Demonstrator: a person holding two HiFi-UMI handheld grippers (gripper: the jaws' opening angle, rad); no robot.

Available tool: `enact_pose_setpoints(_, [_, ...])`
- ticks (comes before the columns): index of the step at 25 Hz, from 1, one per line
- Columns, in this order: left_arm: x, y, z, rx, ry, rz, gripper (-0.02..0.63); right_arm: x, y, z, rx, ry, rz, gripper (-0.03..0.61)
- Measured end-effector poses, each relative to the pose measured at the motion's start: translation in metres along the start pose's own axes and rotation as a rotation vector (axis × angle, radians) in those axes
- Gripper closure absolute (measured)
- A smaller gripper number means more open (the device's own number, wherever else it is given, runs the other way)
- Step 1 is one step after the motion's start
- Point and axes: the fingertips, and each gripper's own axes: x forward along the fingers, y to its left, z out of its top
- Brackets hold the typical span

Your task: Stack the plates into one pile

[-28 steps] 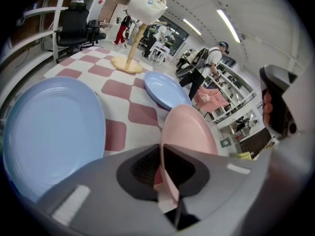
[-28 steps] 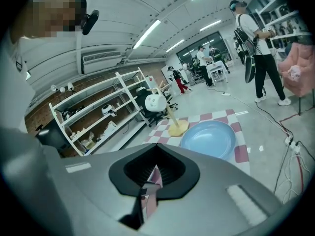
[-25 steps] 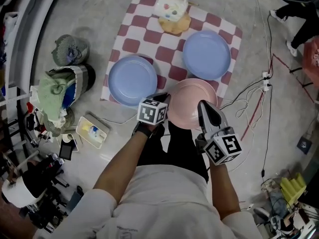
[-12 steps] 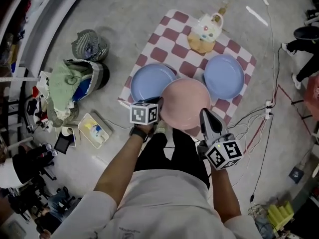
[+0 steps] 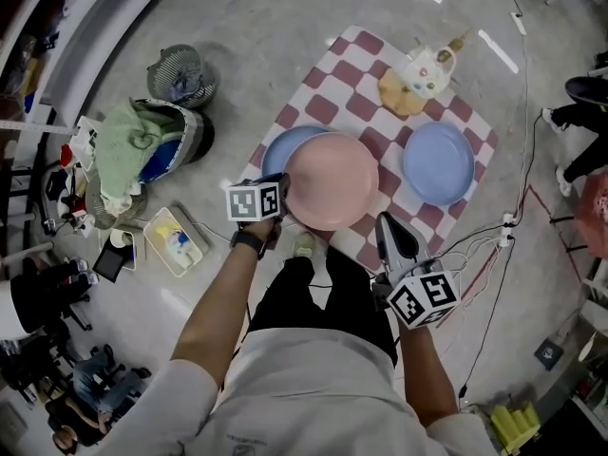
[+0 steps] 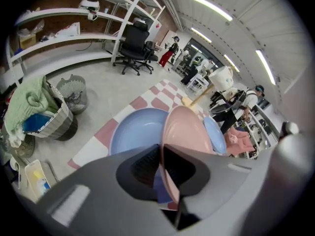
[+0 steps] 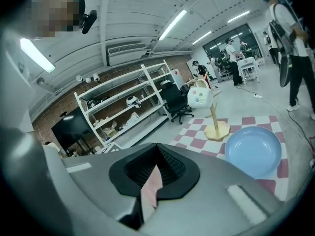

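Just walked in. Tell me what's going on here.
A person is stacking plates on a checked cloth on the floor, with a gripper in each hand. The left gripper is clamped on the rim of a pink plate and holds it over one blue plate, overlapping most of it. A second blue plate lies apart to the right. The right gripper hangs near the cloth's edge, jaws together, touching no plate.

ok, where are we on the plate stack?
Done: nothing stacked yet. In hand: left tongs grip the round pink plate by its rim, tilted over one round blue plate. Left: set it down, then add the other blue plate, lying apart.
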Motion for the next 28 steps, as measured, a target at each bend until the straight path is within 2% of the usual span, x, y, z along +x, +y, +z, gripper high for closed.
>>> enact_pose_setpoints(8, [-0.002, 0.044, 0.010, -0.107, -0.006, 0.009, 0.583, 0.017, 0.003, -0.001, -0.003, 0.022, 0.010, 0.569])
enact_pose_setpoints(12, [0.003, 0.062, 0.010, -0.133, 0.013, 0.006, 0.581, 0.024, 0.004, -0.003, -0.003, 0.032, 0.012, 0.569])
enact_pose_setpoints(16, [0.004, 0.079, 0.011, -0.126, 0.012, 0.030, 0.580, 0.027, 0.002, -0.005, 0.002, 0.043, 0.006, 0.569])
enact_pose_setpoints(22, [0.010, 0.078, 0.005, -0.118, 0.023, -0.012, 0.563, 0.028, 0.000, -0.004, 0.023, 0.042, -0.004, 0.568])
enact_pose_setpoints(28, [0.000, 0.083, 0.014, -0.068, -0.003, 0.050, 0.555, 0.027, -0.001, -0.001, 0.040, 0.031, -0.010, 0.569])
